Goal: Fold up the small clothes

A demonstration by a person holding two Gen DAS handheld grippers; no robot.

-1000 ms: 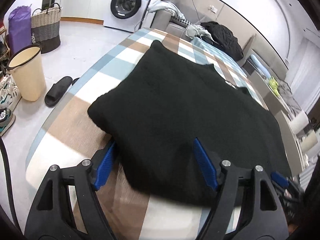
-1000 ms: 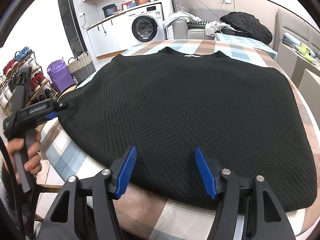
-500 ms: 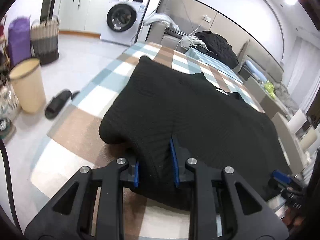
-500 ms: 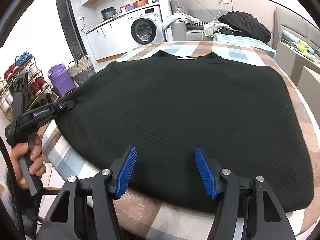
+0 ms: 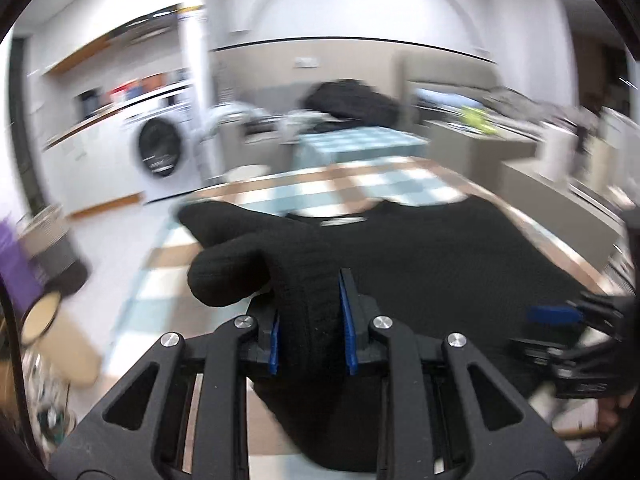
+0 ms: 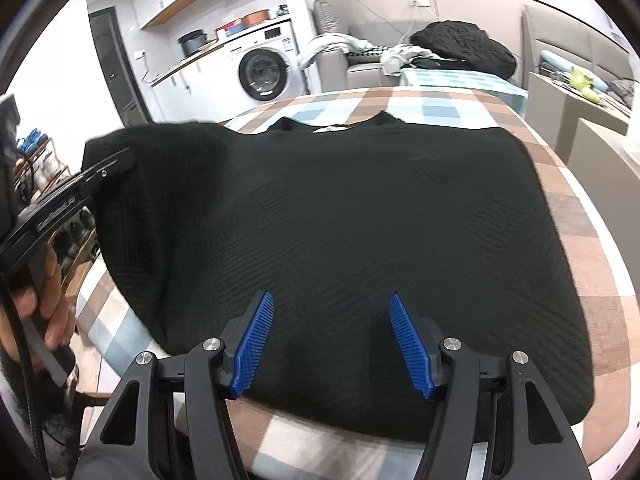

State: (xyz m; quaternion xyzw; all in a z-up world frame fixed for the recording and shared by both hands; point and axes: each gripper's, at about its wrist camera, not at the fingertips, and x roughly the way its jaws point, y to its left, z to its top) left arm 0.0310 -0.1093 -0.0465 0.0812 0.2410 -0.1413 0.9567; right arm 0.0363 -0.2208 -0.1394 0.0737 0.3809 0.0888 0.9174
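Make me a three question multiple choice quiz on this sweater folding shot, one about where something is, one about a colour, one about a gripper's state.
1. Where is the washing machine?
A. past the table's far-left end
B. under the table
C. right of the sofa

2. What colour are the gripper pads?
A. red
B. blue
C. yellow

3. What is the left gripper doing?
A. hanging open over bare cloth
B. clamped on a fold of the sweater
C. holding a slipper

Answers:
1. A, it stands against the back wall beyond the checked table, on the left.
2. B, ribbed blue pads line the fingers in both wrist views.
3. B, a bunch of black knit sits pinched between its pads, lifted off the table, while the right gripper stands open over the hem.
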